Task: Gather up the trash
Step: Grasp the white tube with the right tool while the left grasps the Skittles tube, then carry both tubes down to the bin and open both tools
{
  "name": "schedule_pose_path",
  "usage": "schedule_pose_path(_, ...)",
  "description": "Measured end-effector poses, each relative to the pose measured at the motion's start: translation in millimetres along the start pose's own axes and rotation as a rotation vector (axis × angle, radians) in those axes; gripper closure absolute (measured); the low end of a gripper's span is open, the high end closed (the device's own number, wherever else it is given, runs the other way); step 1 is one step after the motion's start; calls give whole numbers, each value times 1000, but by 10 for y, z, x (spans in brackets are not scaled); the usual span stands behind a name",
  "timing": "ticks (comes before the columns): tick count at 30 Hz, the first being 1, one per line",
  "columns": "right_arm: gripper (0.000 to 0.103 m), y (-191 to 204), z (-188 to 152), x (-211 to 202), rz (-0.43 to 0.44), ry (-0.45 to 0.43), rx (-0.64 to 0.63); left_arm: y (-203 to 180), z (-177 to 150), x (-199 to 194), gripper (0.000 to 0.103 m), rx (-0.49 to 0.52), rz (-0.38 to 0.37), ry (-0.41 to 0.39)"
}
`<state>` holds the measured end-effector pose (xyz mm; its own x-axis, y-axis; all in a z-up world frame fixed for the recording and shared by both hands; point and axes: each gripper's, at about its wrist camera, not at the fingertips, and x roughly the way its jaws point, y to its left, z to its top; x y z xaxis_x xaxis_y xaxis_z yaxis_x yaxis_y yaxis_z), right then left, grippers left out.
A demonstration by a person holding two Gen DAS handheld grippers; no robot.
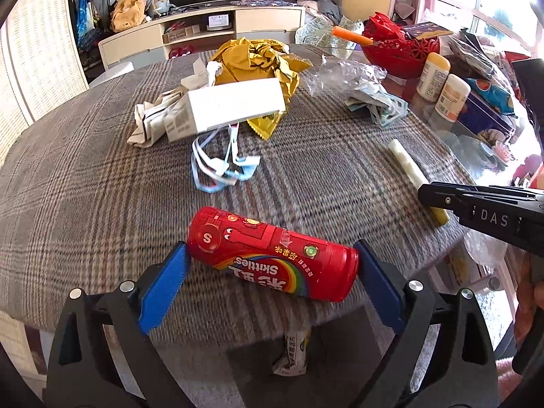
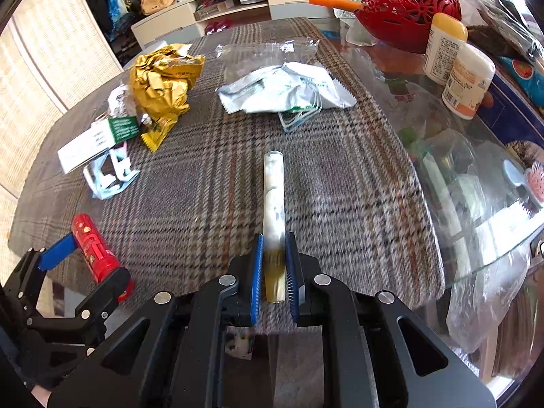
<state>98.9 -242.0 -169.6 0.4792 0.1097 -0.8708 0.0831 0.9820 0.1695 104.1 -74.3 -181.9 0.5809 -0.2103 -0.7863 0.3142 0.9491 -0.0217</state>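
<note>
A red Skittles tube (image 1: 258, 248) lies crosswise between the blue pads of my left gripper (image 1: 270, 256), one pad on each end, so the gripper is shut on it just above the plaid cloth at the table's near edge. The right wrist view shows that same tube (image 2: 90, 238) in the left gripper (image 2: 91, 258) at the far left. My right gripper (image 2: 274, 241) is shut on the yellowish end of a slim white stick (image 2: 273, 187), which points away over the cloth. In the left wrist view, the right gripper (image 1: 428, 195) comes in from the right with the stick (image 1: 406, 159).
On the plaid cloth (image 1: 102, 176) lie a crumpled yellow foil wrapper (image 1: 258, 61), a white box (image 1: 234, 105), a face mask (image 1: 221, 166), a clear bag (image 1: 343, 74) and a white pouch (image 2: 282, 91). Right: glass tabletop (image 2: 442, 156), red basket (image 2: 408, 17), two bottles (image 2: 467, 81). A wrapper (image 1: 292, 353) lies on the floor.
</note>
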Motion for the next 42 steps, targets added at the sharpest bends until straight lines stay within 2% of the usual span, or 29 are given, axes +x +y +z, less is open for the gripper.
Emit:
schedule_pose_path(8, 89, 82, -369, -166, 52, 16, -6, 16, -335, -264, 13, -40, -62, 3)
schedule_pose_path(17, 89, 192, -823, -328, 116, 41, -13, -38, -747, -590, 13, -65, -85, 0)
schedule_pose_path(21, 89, 230, -1023, -354, 131, 56, -20, -64, -971, -650, 13, -82, -103, 24)
schedule_pose_path(26, 89, 256, -1259, -233, 153, 96, -12, -93, -1220, -559, 13, -98, -127, 87)
schedule_pose_path(32, 89, 309, -1407, 73, 183, 165, -3, -68, -1492, -175, 13, -154, -199, 225)
schedule_pose_path(38, 89, 300, -1429, 373, 193, 230, 20, -21, -1588, 161, 12, -192, -232, 330)
schedule_pose_path(42, 88, 331, -1454, 431, 199, 235, 20, -39, -1595, 231, 12, -181, -234, 347)
